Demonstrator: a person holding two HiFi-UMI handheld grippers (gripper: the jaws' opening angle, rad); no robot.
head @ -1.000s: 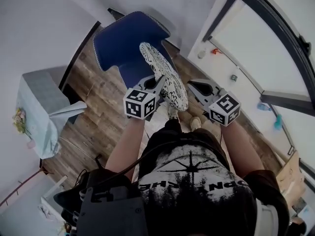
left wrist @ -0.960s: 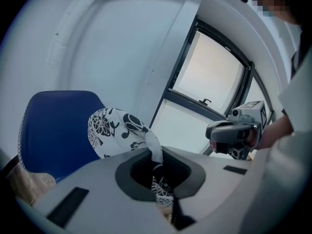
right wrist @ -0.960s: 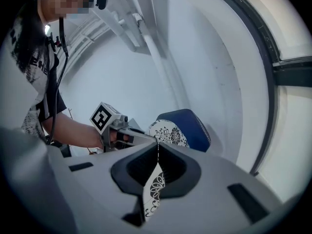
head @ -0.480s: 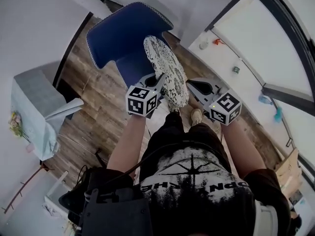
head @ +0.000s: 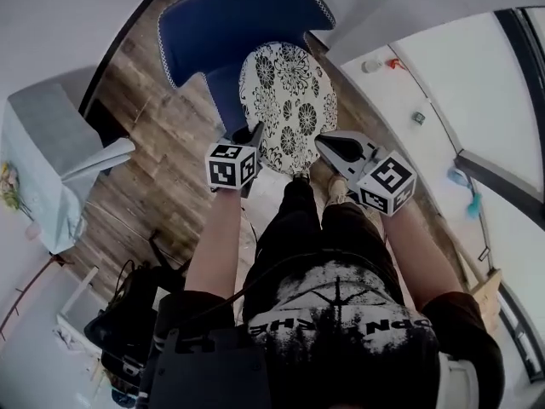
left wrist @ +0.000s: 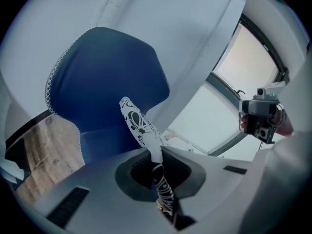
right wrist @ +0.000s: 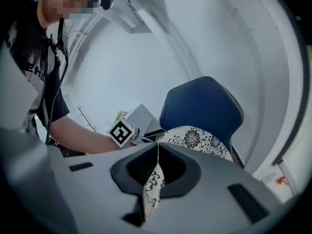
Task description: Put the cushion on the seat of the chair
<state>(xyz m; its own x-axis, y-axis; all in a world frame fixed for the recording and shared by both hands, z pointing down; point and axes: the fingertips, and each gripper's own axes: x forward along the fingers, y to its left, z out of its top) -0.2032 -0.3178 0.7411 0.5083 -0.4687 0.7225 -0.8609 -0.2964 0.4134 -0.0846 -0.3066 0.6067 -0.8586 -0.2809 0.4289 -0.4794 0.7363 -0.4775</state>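
Left tongs [head: 254, 135] clamped tight on the near left edge of the round floral cushion [head: 289, 100], fabric pinched flat between the jaws. Right tongs [head: 324, 146] just the same, closed on the near right edge. The cushion hangs between them, patterned face up, over the seat [head: 223, 102] of the blue chair [head: 230, 24], right in front of the backrest. Touching the seat or not, can't tell. Wooden floor [head: 162, 173] all around the chair.
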